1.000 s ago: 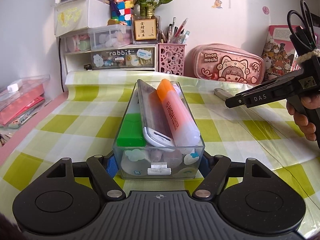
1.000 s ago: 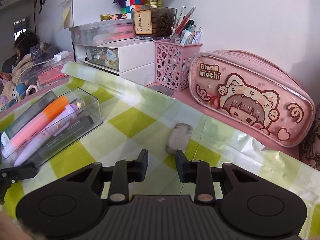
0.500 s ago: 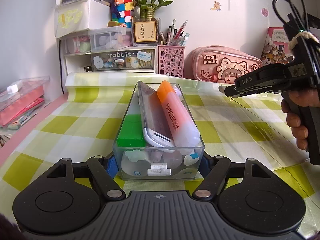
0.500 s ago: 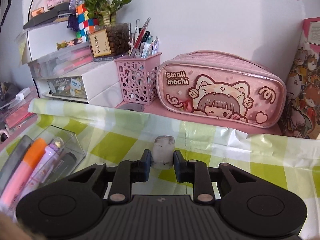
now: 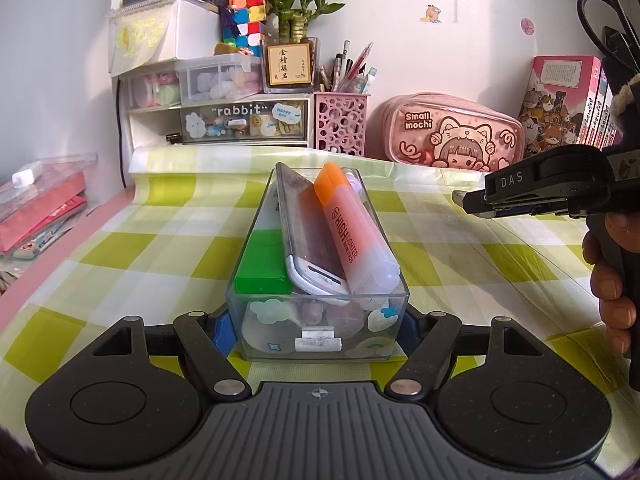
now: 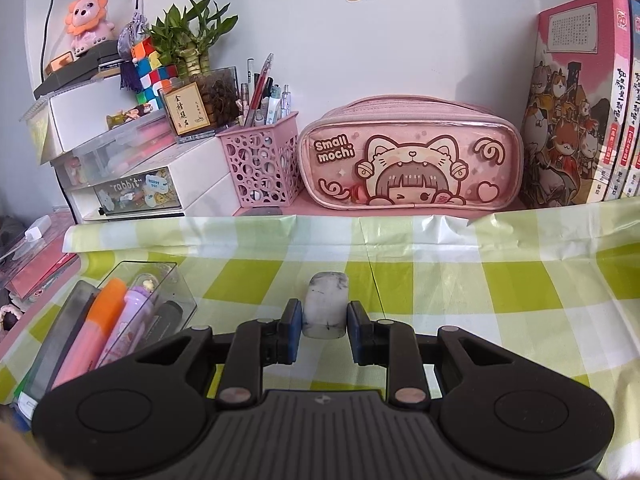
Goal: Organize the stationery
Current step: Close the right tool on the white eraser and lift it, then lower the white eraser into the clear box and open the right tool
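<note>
The step in hand looks like picking up the worn white eraser (image 6: 324, 307) and carrying it to the clear plastic box (image 5: 318, 322) that already holds an orange highlighter (image 5: 352, 236), a green block (image 5: 263, 266) and a flat grey case (image 5: 310, 236). To do it well, the right gripper (image 6: 324, 326) should centre the eraser between its blue pads, bite its near end squarely, and lift straight off the checked cloth (image 6: 440, 292) before swinging over to the box on the eraser's left. Its jaws stand a little apart, one on each side of the eraser; a thin gap shows at both pads, so no grip is made yet. The left gripper (image 5: 318, 330) is clamped on the box's near end, steadying it. Seen from the box, the right hand (image 5: 612, 276) wraps the handle off to the right, the tool sloping gently down toward the eraser.
</note>
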Demonstrator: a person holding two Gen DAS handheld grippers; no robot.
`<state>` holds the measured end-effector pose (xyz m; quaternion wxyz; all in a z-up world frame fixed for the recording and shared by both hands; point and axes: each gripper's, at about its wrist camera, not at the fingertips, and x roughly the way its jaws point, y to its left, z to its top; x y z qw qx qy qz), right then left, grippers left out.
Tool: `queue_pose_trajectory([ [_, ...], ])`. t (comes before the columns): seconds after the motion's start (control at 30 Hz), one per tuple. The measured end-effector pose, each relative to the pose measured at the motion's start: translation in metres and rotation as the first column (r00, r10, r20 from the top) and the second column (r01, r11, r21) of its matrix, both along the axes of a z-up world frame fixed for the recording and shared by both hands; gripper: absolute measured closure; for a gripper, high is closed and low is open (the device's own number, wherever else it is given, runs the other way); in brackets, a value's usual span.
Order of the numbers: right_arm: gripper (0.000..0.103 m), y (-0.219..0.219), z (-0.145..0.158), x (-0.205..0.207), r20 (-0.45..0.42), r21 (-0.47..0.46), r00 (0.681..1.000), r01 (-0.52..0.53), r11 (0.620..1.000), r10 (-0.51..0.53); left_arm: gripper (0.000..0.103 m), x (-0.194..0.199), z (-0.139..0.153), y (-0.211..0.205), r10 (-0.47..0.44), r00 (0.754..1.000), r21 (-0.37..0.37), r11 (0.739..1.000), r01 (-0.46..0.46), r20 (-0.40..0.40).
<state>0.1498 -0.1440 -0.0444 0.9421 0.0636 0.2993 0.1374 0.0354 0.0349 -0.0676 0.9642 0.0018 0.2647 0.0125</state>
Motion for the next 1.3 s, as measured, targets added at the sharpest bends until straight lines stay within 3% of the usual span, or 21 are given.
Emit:
queue_pose_trajectory([
  [0.17,0.091,0.005,-0.005,-0.010,0.000,-0.070,1.000,0.004,0.998,-0.004,0.030,0.000,0.000,0.000,0.002,1.000,0.000,1.000,-0.002,0.000],
  [0.37,0.091,0.001,-0.008,-0.023,-0.032,-0.053,0.999,0.003,0.999,-0.005,0.030,-0.001,-0.001,-0.001,0.007,1.000,0.006,1.000,-0.007,0.003],
  [0.63,0.091,-0.016,0.027,-0.039,-0.030,0.176,0.997,-0.058,0.983,0.064,0.030,-0.002,0.000,-0.003,0.008,1.000,0.012,1.000,-0.008,0.001],
  [0.87,0.091,-0.019,0.033,-0.038,-0.055,0.227,0.997,-0.043,0.973,0.056,0.030,-0.003,0.000,-0.002,0.007,1.000,0.013,1.000,-0.007,0.002],
  [1.07,0.091,-0.001,0.054,-0.024,-0.064,0.331,0.981,-0.154,0.931,0.185,0.030,-0.002,0.000,-0.002,0.008,1.000,0.010,1.000,-0.008,0.000],
  [1.3,0.091,0.028,0.062,0.007,-0.104,0.354,0.961,-0.207,0.912,0.258,0.030,-0.002,0.000,-0.002,0.008,1.000,0.011,1.000,-0.008,0.001],
])
